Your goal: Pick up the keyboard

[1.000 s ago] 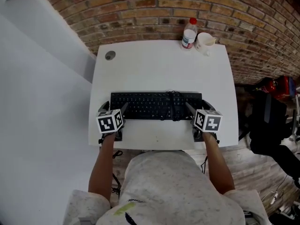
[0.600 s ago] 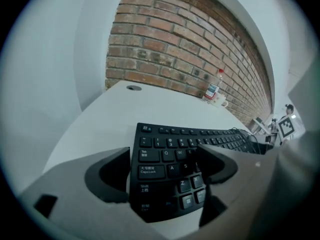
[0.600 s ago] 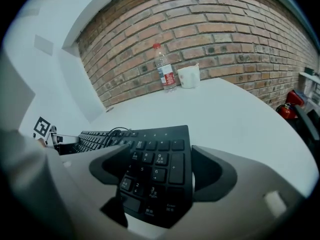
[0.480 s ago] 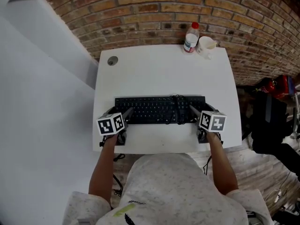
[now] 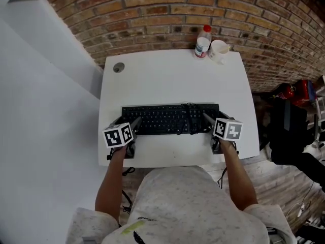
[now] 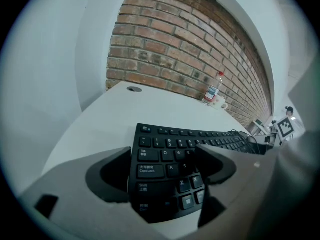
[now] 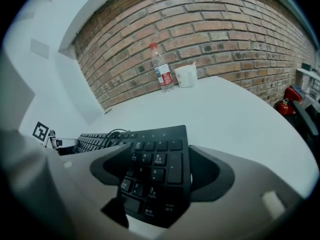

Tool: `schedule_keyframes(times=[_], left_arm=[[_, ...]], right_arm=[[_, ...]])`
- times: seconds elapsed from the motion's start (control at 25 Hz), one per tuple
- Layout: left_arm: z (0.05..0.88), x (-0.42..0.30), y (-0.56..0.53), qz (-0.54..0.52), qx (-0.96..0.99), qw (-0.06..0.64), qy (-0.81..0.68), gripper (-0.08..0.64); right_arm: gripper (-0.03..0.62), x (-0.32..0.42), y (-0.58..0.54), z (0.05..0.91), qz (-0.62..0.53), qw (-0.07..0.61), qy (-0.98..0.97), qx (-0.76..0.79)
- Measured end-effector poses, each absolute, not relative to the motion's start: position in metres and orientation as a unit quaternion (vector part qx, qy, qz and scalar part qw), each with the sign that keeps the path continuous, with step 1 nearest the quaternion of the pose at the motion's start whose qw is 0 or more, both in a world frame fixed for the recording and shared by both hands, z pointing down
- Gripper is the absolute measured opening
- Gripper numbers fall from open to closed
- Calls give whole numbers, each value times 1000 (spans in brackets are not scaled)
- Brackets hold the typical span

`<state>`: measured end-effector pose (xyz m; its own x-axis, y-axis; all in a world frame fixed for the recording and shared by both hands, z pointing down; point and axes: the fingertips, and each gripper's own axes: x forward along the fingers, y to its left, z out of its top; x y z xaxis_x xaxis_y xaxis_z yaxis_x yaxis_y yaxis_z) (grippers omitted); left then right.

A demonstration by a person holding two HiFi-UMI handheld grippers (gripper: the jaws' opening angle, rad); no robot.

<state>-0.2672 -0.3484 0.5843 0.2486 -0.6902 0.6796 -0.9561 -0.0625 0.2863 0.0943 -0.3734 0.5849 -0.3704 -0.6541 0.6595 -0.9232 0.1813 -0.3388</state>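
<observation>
A black keyboard [image 5: 167, 118] lies across the white table [image 5: 172, 78] near its front edge, with a coiled black cable [image 5: 190, 108] on its right half. My left gripper [image 5: 129, 122] is closed on the keyboard's left end. In the left gripper view the keyboard's [image 6: 175, 149] Tab and Caps Lock corner sits between the jaws of the left gripper [image 6: 162, 166]. My right gripper [image 5: 212, 120] is closed on the right end. The right gripper view shows the keyboard's [image 7: 155, 154] number pad between the jaws of the right gripper [image 7: 155, 171].
A plastic bottle [image 5: 203, 41] and a white cup [image 5: 219, 50] stand at the table's back right, by the brick wall. A round cable hole [image 5: 118, 67] is at the back left. A red object [image 5: 297, 93] and dark gear [image 5: 287, 131] lie on the floor to the right.
Both grippers stay at the keyboard's two ends. Only the head view has shifted a little; the keyboard shows no clear movement on the table.
</observation>
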Motion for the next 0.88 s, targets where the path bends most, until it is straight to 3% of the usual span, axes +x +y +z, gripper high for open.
schedule_keyframes(times=[0.4,0.88], left_arm=[[554,-263,-354,172,725,316,-588,397],[467,-267,-369,99,751,247,-604,399]], right_arm=[[368,98,-371,563,346,158,-752,538],[371,91,-390,467,259,110,-787,548]])
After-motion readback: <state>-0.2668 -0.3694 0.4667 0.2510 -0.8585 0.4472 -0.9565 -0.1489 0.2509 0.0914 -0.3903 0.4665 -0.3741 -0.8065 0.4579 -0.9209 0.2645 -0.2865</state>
